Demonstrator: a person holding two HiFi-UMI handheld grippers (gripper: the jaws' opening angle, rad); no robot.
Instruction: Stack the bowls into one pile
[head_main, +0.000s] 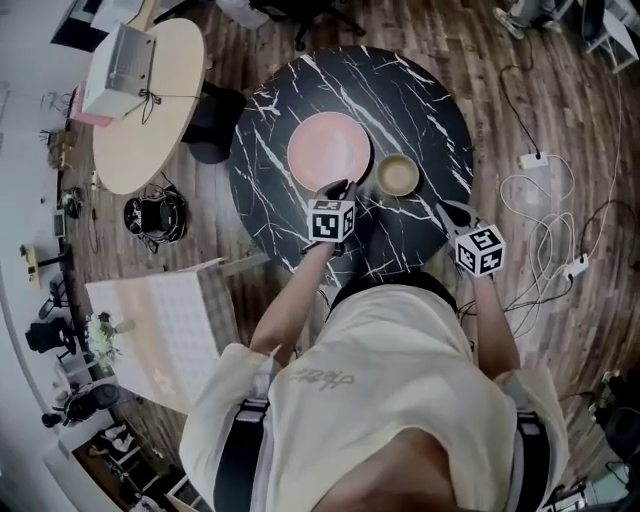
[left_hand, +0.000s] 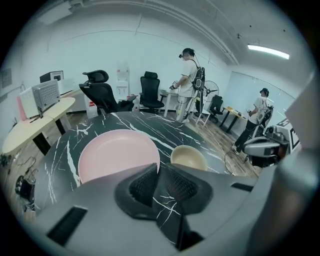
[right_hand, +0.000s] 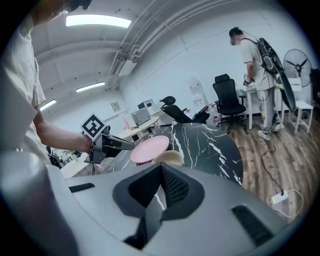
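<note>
Seen from above, a round black marble tabletop with white veins stands on a wooden floor. Two bowls sit on it side by side, not stacked. A wide pink shallow bowl lies near the middle. A small tan bowl stands upright just beside it, on its right.

The person stands at the near edge of the tabletop, holding a gripper in each hand. The left gripper points at the near rim of the pink bowl. Its jaws stand a narrow gap apart with nothing between them; only the veined tabletop shows through the gap. The right gripper is held over the near right part of the tabletop, close to the tan bowl but apart from it. Its jaws are pressed together at the tips and hold nothing.

White cables trail across the floor on the right. A pale oval table stands to the left. In the gripper views, black office chairs and a standing person appear beyond the tabletop.
</note>
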